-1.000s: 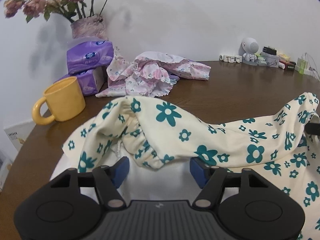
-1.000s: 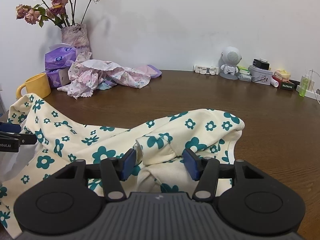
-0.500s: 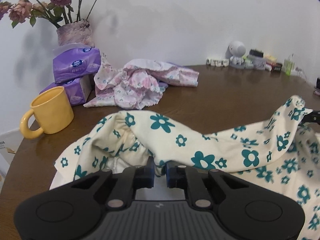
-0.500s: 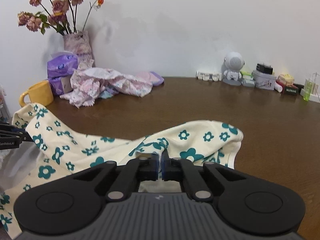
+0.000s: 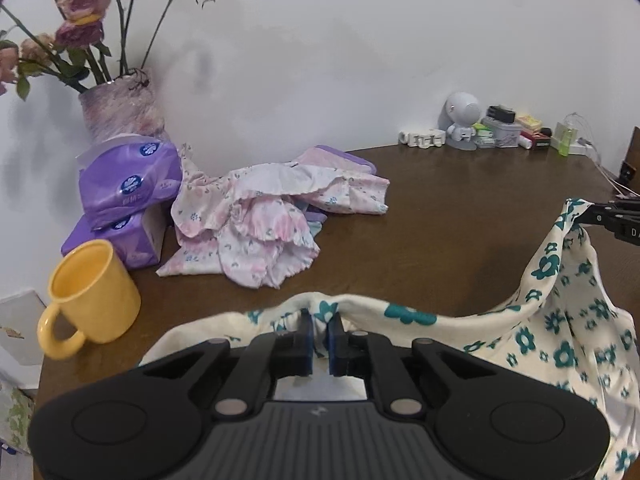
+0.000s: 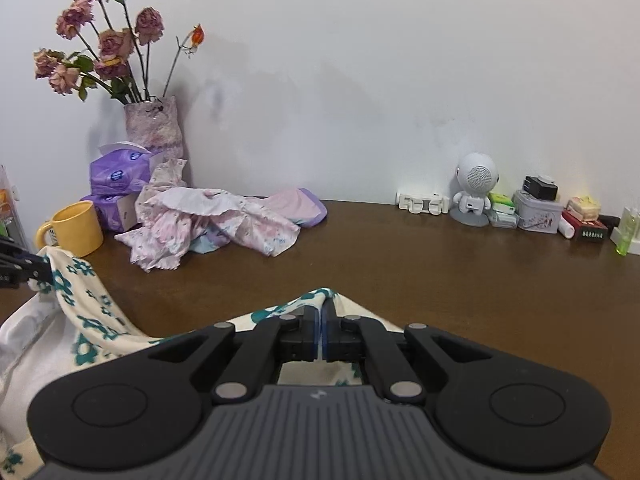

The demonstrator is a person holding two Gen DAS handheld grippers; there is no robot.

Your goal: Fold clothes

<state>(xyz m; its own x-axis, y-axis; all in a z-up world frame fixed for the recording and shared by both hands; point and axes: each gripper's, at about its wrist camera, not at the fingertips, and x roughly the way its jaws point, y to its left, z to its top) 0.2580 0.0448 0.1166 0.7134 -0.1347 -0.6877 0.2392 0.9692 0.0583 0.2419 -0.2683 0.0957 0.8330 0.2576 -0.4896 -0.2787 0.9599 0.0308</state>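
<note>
We hold the cream cotton garment printed with teal flowers (image 5: 404, 314) by two points of one gathered edge. Our left gripper (image 5: 319, 330) has its jaws pinched narrow on a ruffled bunch of that edge, and our right gripper (image 6: 321, 322) has its jaws pressed nearly together on another bunch. The cloth sags in a shallow arc between the two grips, above the near edge of the dark brown wooden counter (image 6: 420, 264), with the rest draping down below our view.

We judge this to be the lift-and-spread step: the garment hangs raised by its edge, whether to be laid flat or to carry one half over the other we cannot tell.

Either way, the next move calls for keeping both grips firm and the edge taut and level between them. We should steer clear of the yellow ceramic mug (image 5: 90, 298) at the left edge and the crumpled pink floral garment (image 5: 264, 228) towards the far left corner.
</note>
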